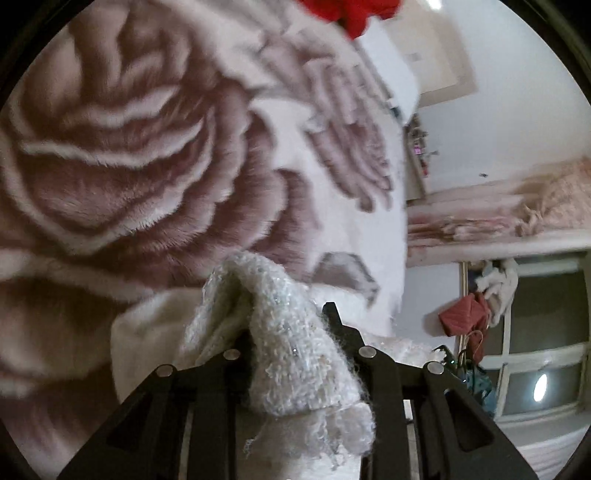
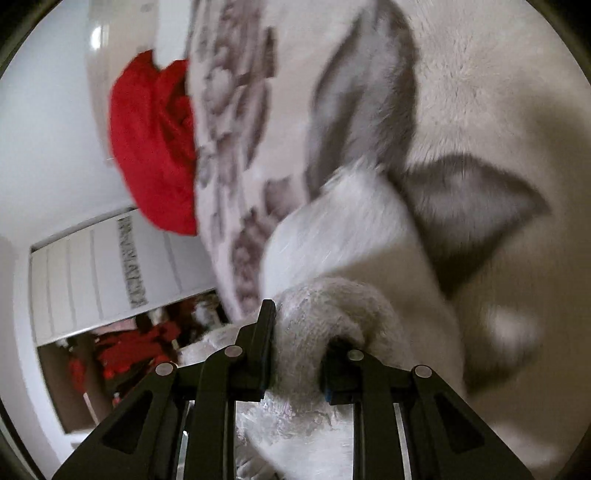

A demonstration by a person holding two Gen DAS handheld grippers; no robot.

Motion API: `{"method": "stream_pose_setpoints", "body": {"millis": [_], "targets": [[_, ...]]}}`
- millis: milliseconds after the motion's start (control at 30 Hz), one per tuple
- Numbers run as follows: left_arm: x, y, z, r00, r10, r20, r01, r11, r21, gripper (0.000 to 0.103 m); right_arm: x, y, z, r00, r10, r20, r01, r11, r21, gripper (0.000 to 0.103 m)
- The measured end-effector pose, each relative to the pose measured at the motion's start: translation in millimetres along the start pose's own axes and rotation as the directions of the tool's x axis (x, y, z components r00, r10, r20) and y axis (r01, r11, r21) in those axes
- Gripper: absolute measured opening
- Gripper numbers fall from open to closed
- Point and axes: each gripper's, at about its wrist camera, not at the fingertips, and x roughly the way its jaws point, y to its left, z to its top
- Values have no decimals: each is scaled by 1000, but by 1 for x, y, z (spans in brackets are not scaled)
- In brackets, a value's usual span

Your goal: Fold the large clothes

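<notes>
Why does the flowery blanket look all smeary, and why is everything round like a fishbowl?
Both views use fisheye lenses, so edges bend and a dark ring frames them. In the left wrist view, the rose blanket is sharp nearby and smeared farther off, near the red cloth; the fuzzy white garment in the left gripper is crisp. The right wrist view is blurrier throughout, apart from the right gripper.

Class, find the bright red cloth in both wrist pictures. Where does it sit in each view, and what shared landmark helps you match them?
Left wrist view: the bright red crumpled cloth sits at the top edge, right of centre, cut off by the frame.
Right wrist view: the same cloth fills the upper left, against the white wall.
Shared landmark: the plush cream blanket with mauve rose print, whose edge the cloth borders in both views.
</notes>
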Motion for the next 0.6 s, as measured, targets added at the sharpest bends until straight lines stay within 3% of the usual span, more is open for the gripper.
{"method": "stream_pose_setpoints", "body": {"millis": [67, 167, 333, 367, 400, 433, 467, 533, 600], "targets": [[4, 9, 5, 1000, -5, -18, 5, 999, -44, 23, 12, -14, 18, 1000, -9, -22, 9, 1000, 30, 21], [-11, -4, 3, 999, 0, -48, -3, 999, -47, 23, 8, -2, 26, 997, 1, -78, 0, 1000, 19, 23], [-52, -30, -9, 998, -56, 1, 56, 998, -34, 31, -13, 39, 13, 985, 113, -132, -119, 992, -37, 31], [-54, -34, -8, 998, -62, 10, 62, 998, -26, 36, -18, 45, 8, 983, 130, -130, -137, 989, -47, 39], [-59, -39, -9, 997, -80, 22, 80, 997, -22, 62, -21, 51, 3, 980, 154, -122, -162, 985, -52, 46], [-63, -42, -9, 994, -97, 46, 98, 995, -20, 97, -23, 57, 0, 976, 187, -115, -194, 980, -49, 65], [-67, -44, -7, 992, -105, 76, 107, 994, -17, 101, -27, 61, -3, 971, 215, -107, -221, 974, -45, 81], [-72, -42, -4, 988, -105, 117, 109, 994, -24, 101, -32, 71, -6, 969, 235, -78, -241, 968, -71, 82], [-74, -39, -2, 988, -83, 133, 88, 995, -36, 101, -44, 76, -6, 981, 182, -66, -189, 974, -127, 82]]}}
